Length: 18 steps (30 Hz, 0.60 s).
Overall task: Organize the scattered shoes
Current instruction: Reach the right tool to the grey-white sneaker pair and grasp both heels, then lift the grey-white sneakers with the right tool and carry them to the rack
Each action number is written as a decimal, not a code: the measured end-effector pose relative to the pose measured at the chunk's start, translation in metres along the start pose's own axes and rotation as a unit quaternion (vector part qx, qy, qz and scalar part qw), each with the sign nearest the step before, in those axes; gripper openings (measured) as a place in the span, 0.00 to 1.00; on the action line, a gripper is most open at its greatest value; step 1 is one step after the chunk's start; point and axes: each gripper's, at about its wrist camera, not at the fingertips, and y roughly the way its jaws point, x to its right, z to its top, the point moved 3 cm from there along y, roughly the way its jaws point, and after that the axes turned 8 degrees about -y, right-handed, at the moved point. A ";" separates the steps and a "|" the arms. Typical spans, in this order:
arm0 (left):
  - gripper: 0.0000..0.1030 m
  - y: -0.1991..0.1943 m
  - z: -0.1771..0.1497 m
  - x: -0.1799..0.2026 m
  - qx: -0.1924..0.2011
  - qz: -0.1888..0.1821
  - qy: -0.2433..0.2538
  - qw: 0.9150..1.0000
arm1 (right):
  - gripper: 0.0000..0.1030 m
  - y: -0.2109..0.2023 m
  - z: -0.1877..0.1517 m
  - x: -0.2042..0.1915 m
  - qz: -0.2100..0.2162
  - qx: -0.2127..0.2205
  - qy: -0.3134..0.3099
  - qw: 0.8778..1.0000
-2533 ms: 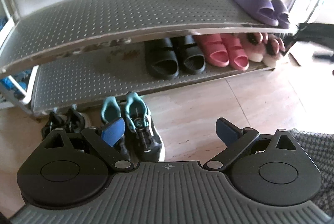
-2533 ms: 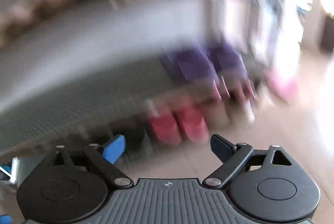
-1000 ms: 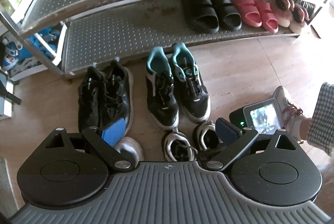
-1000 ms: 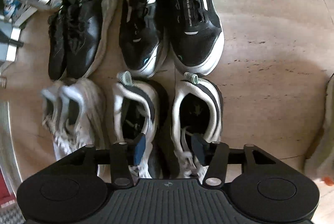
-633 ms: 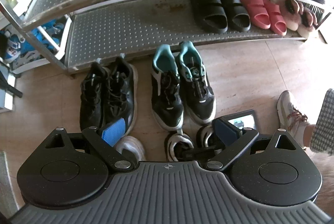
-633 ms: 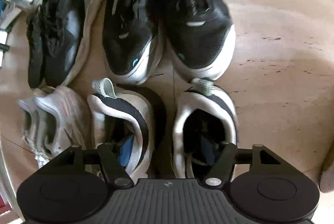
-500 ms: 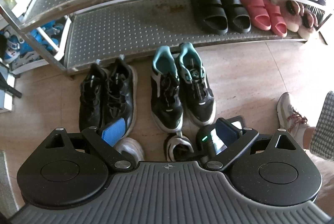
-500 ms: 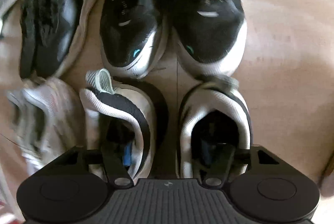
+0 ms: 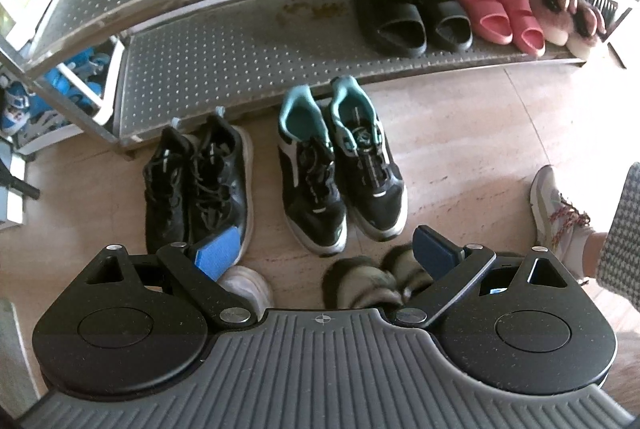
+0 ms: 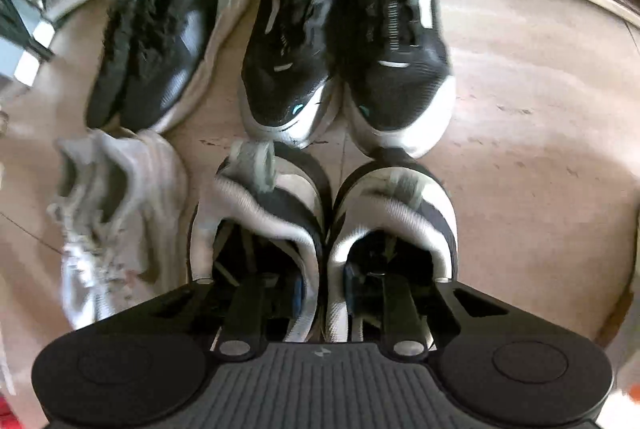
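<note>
— Right claw?
— Closing, one finger inside each black-and-white sneaker, pinching their touching inner walls together on the floor.
— Left claw?
— Wide open, empty, above the teal-lined sneakers before the shoe rack.

Our left gripper is matte black, with a ribbed grey deck marked by a small crosshair, round caps at four and eight o'clock, silver pivot screws and blue pads. Our right gripper matches. At three o'clock we wear a white sneaker with red-flecked laces and a houndstooth trouser leg.
</note>
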 end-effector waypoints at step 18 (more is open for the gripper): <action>0.94 -0.033 0.033 0.065 0.113 -0.077 0.010 0.991 | 0.19 -0.245 0.081 0.135 -0.118 0.236 0.038 0.964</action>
